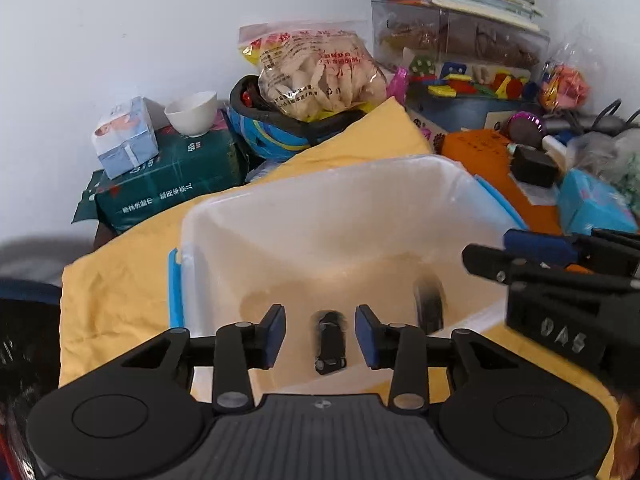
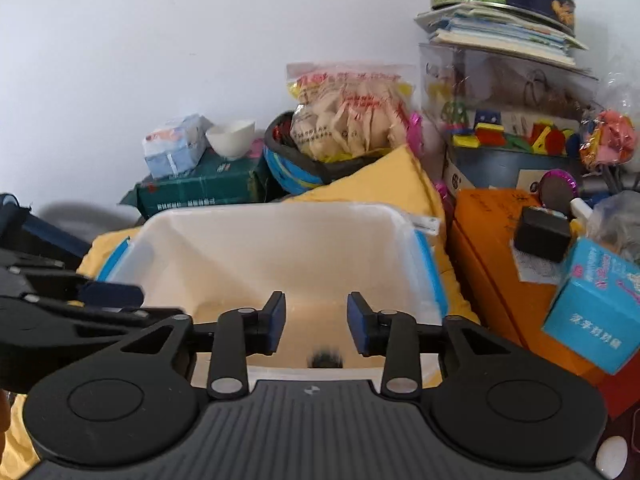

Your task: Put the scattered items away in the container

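Observation:
A clear plastic container (image 1: 320,184) with blue side latches stands on a yellow cloth (image 1: 120,280). My left gripper (image 1: 320,336) is open above its near rim. A small black object (image 1: 330,342), blurred, is in the air between the pads, over the container. A second blurred black object (image 1: 429,304) is inside near the right wall. My right gripper (image 2: 316,328) is open over the same container (image 2: 280,216); a blurred black object (image 2: 326,359) shows just below its pads. The right gripper also shows in the left wrist view (image 1: 520,256).
Behind the container are a green package (image 1: 168,184) with a tissue pack and a white bowl (image 1: 192,112), a blue helmet (image 1: 272,136) holding a snack bag, an orange box (image 2: 500,248), a blue carton (image 2: 592,312), and stacked books and toys (image 2: 500,92).

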The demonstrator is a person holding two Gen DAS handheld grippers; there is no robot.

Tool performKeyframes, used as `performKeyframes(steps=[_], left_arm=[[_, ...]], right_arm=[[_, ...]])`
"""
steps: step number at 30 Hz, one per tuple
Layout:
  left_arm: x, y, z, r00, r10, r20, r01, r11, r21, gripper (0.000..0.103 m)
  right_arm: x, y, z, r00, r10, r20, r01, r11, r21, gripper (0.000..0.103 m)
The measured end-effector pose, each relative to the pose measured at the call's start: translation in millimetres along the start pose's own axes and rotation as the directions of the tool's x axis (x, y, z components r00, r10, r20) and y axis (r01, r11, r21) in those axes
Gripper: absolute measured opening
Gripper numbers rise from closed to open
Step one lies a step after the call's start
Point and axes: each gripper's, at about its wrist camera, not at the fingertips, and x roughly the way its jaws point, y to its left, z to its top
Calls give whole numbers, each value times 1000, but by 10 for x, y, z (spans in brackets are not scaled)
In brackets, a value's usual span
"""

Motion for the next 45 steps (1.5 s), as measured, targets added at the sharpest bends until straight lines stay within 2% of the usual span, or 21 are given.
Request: performKeyframes(steps=[1,4,5,6,9,12,16,21,24,26,28,29,32,34,36,37,38,42,43,45], left_arm=[[-83,19,-22,1000,-7,18,7,1000,-4,46],[-368,18,-161,997,13,75,-13,1000,0,72],[-466,8,-235,995,27,92,-27,1000,4,74],[-546,-12,-316,994,37,100,-38,999,11,74],[-692,-84,-581,997,40,68,-41,999,8,74],[-731,-188,-946,1000,-6,-11,6,1000,-8,74],[-671,-338,-1444,990,-54,-134,45,996,-71,73],[-671,-517,-1922,959,-153,-237,109,976,-188,69],[-658,-673,-2083,946,-176,-273,127,974,-188,68],[-597,-728,-2141,941,-179,-287,121,970,-210,64],[-501,-718,-2162,928,-228,-296,142,948,-285,57],[-453,-714,-2186,918,-260,-299,158,932,-326,51],[-376,-754,-2250,905,-286,-316,161,916,-366,51],[-373,-801,-2267,901,-295,-317,170,914,-368,51],[-373,-841,-2240,904,-292,-312,172,917,-359,50],[-370,-858,-2220,907,-288,-306,174,920,-351,42],[-349,-874,-2198,910,-285,-302,174,922,-345,34],[-238,-877,-2125,908,-286,-306,168,918,-360,32],[-264,-894,-2097,914,-266,-307,161,931,-329,16],[-384,-931,-2032,933,-209,-294,145,964,-223,15]], right_arm=[[-85,-21,-1,1000,8,10,-8,1000,-3,49],[-369,-84,-42,998,29,50,-28,999,-22,68],[-459,-108,-87,998,31,52,-30,999,-34,75],[-525,-134,-135,998,39,46,-36,998,-50,77],[-645,-195,-355,996,82,-25,-84,991,-102,77],[-738,-194,-675,982,133,-133,-153,976,-154,73],[-864,-149,-1130,951,178,-254,-232,951,-204,56],[-1010,-112,-1584,892,239,-383,-356,895,-270,45],[-1012,-61,-1723,867,258,-426,-409,857,-314,40],[-963,-14,-1772,856,266,-443,-429,844,-321,32],[-897,30,-1800,845,274,-459,-445,836,-320,31],[-861,55,-1813,844,260,-468,-441,833,-333,28],[-789,71,-1916,853,188,-488,-407,824,-395,27],[-810,-14,-1938,868,162,-470,-375,834,-404,22],[-886,-149,-1903,875,178,-450,-357,865,-353,20],[-938,-220,-1890,877,193,-440,-352,882,-314,20],[-982,-297,-1882,874,211,-438,-350,898,-267,20],[-979,-498,-1909,845,262,-466,-346,932,-104,20],[-971,-529,-1913,842,267,-468,-339,938,-76,20],[-976,-576,-1904,841,283,-462,-332,943,-25,20]])
